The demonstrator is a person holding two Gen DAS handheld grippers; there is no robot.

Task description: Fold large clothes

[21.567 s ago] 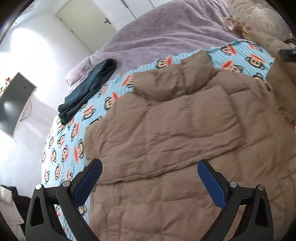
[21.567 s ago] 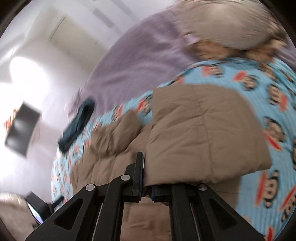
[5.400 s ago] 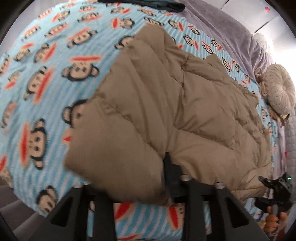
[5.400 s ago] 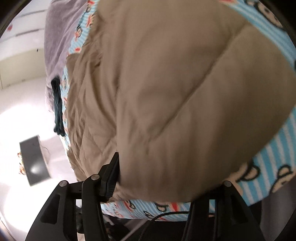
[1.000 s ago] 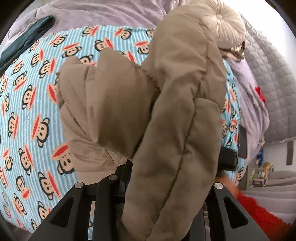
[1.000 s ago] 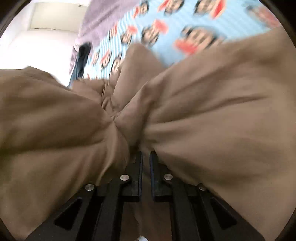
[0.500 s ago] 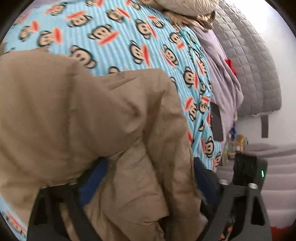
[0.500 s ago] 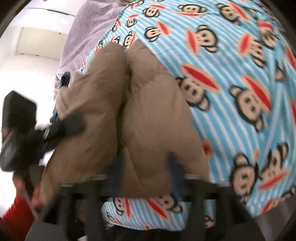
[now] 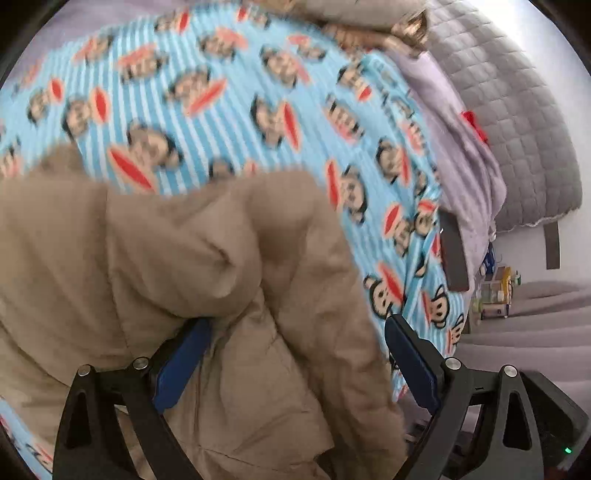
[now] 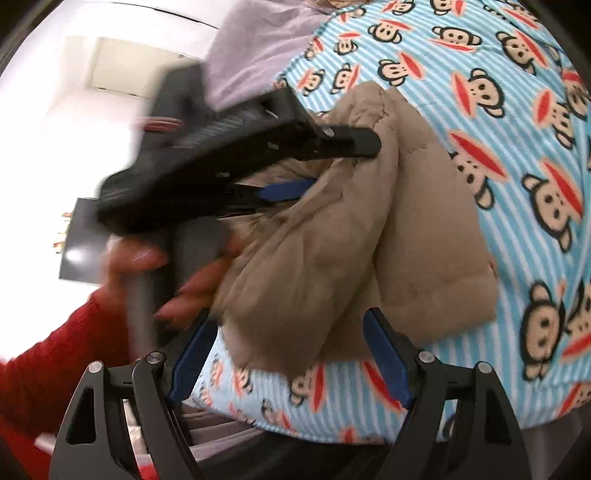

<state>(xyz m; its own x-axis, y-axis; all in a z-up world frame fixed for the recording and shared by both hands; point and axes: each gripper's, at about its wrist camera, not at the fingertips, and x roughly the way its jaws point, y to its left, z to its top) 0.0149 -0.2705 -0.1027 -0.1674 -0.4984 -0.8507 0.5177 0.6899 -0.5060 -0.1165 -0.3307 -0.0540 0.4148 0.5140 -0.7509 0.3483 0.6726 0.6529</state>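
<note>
The tan puffy jacket [image 9: 207,266] lies folded into a thick bundle on the blue monkey-print blanket [image 9: 229,92]. My left gripper [image 9: 295,365] is open low over it, with loose jacket folds between the spread blue pads [image 9: 181,365] and nothing pinched. In the right wrist view the bundle [image 10: 351,240] sits near the bed's front edge. My right gripper [image 10: 290,356] is open just short of it, its pads clear of the cloth. The left gripper [image 10: 325,166] also shows there, black and blurred, over the bundle's far side, held by a hand [image 10: 192,291] in a red sleeve.
A purple cover [image 10: 258,40] and a grey quilted headboard [image 9: 517,122] border the blanket. A dark flat device [image 9: 452,258] lies at the bed's right edge. A pillow [image 9: 362,14] sits at the top. A dark screen [image 10: 79,243] stands on the far side of the room.
Both grippers have opened and let go of the jacket. The bundle has dropped onto the blanket. The right gripper has pulled back from it, and the left has come down over it.
</note>
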